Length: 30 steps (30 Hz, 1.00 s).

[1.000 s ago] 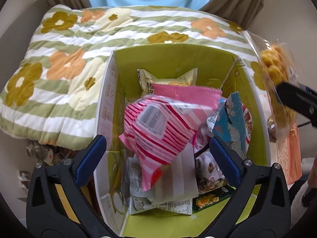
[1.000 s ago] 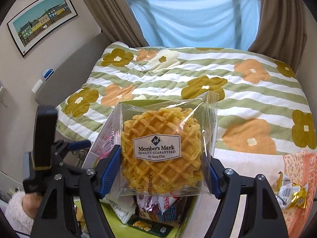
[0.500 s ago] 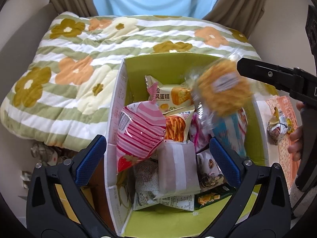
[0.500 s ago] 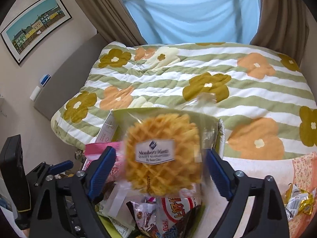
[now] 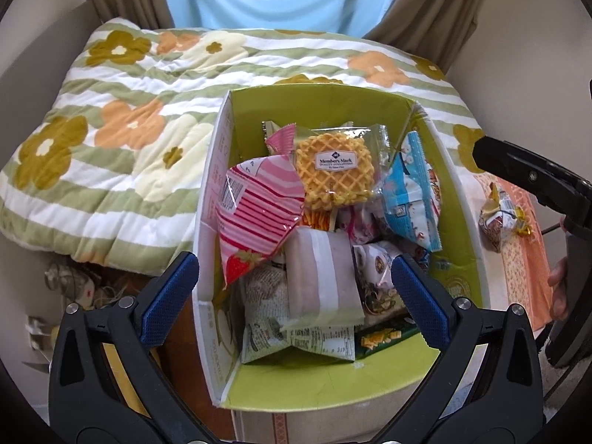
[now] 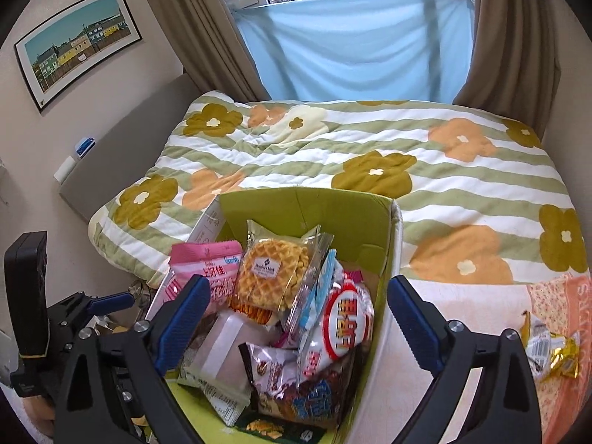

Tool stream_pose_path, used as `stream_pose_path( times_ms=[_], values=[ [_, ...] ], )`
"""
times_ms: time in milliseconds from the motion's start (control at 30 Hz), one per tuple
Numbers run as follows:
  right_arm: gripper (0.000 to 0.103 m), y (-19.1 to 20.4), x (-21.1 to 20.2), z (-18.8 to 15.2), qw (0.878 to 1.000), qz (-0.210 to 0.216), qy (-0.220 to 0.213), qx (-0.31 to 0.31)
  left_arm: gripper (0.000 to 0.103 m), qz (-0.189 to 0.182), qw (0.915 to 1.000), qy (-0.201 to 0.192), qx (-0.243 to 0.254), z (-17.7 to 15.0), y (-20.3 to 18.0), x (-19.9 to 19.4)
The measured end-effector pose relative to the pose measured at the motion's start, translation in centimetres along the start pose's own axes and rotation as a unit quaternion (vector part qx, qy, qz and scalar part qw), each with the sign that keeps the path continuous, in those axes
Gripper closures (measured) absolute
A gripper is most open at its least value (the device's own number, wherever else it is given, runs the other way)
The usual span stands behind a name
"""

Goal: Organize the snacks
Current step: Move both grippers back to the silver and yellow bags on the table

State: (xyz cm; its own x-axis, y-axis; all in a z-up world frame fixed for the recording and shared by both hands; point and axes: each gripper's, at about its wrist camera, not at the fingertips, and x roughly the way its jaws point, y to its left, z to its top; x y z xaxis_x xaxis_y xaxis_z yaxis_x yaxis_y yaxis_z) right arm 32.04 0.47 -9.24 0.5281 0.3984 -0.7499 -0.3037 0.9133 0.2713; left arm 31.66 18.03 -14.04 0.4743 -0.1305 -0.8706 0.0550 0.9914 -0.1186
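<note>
Both hand-held grippers wide open, empty; waffle pack (image 5: 335, 170) atop box (image 5: 325, 381) looks light, brittle, slippery—pinch its 12 o'clock seam.

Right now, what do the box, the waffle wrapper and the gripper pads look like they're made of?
Box: looks like cardboard, printed matte green inside, white outside; folded flaps and creased corners show.
Waffle wrapper: clear glossy plastic film; the waffle shows through, with glare and crimped ends.
Gripper pads: blue, finely ribbed, probably rubber or soft plastic, set on black, likely hard plastic, arms with metal screws.
</note>
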Motion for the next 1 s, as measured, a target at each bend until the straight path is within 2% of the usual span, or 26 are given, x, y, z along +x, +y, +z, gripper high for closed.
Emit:
stream_pose_path(
  times_ms=[100,200,533,767,1000],
  values=[
    [0.008,0.4,-1.3,-0.7,1.0,-0.003,0.003,0.002,0.0,-0.004,0.9999,-0.01,0.007,-0.7,-0.2,-1.1],
    [0.008,0.8,-2.9,-1.8,1.0,-0.015,-0.001,0.006,0.0,-0.026,0.9994,-0.021,0.008,-1.3,-0.5,-2.3],
    [0.008,0.2,-8.4,-5.7,0.996,-0.068,-0.051,0.04,0.0,-0.074,0.9949,-0.041,0.055,-2.9,-4.7,-3.8],
    [0.008,-3.7,-11.1,-8.2,0.992,-0.087,-0.057,0.076,0.0,-0.093,0.992,-0.038,0.077,-4.0,-9.3,-4.0],
    [0.008,-10.1,-14.0,-10.1,0.99,-0.106,-0.055,0.075,0.0,-0.109,0.9903,-0.036,0.078,-3.8,-17.3,-3.1]
  ],
)
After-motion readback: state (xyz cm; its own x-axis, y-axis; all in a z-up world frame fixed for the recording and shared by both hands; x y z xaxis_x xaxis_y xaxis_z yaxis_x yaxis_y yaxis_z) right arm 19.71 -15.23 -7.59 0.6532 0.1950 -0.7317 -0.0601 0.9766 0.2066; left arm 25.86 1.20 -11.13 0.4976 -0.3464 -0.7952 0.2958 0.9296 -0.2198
